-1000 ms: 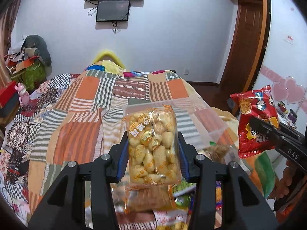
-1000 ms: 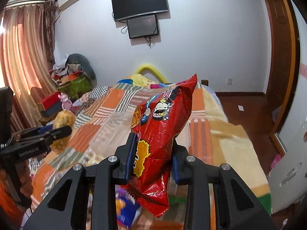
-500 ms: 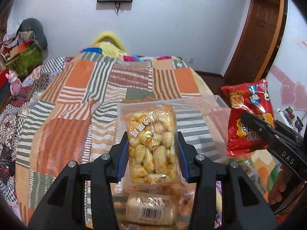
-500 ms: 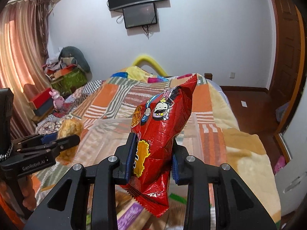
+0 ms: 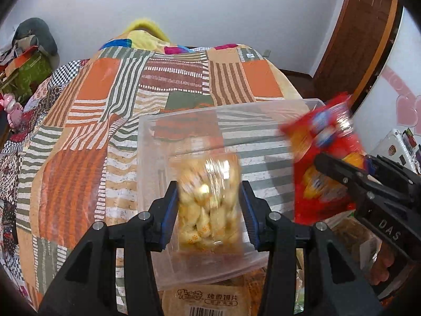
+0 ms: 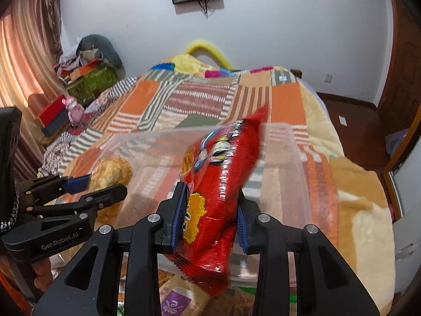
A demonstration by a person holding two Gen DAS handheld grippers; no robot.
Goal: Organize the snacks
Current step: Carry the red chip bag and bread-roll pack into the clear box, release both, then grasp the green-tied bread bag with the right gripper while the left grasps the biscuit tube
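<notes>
Snacks are in both grippers, held over a clear plastic box (image 5: pixel 147 158) that sits on a bed with a patchwork quilt (image 5: pixel 92 92).

The left gripper (image 5: pixel 208 188) pinches a clear bag of small yellow cookies (image 5: pixel 209 200). Its blue pads (image 5: pixel 171 208) press the bag's two sides. The bag stands upright and looks blurry. It hangs in front of the box's near wall, and the open box stretches away toward 12 o'clock.

From the cookies, the red chip bag (image 6: pixel 223 184) is at 3 o'clock. The right gripper (image 6: pixel 210 188) holds it low down, and its top leans toward 1 o'clock. The right jaws have just been opening a little, with the red bag between them and the pads touching its sides. It hangs over the near right part of the box.

In the right view, the cookies show at 9 o'clock.

At 6 o'clock, under the grippers, more snacks lie on the bed just before the box. One is a flat pack with a barcode (image 5: pixel 208 300). Another has a purple label (image 6: pixel 173 302).
</notes>
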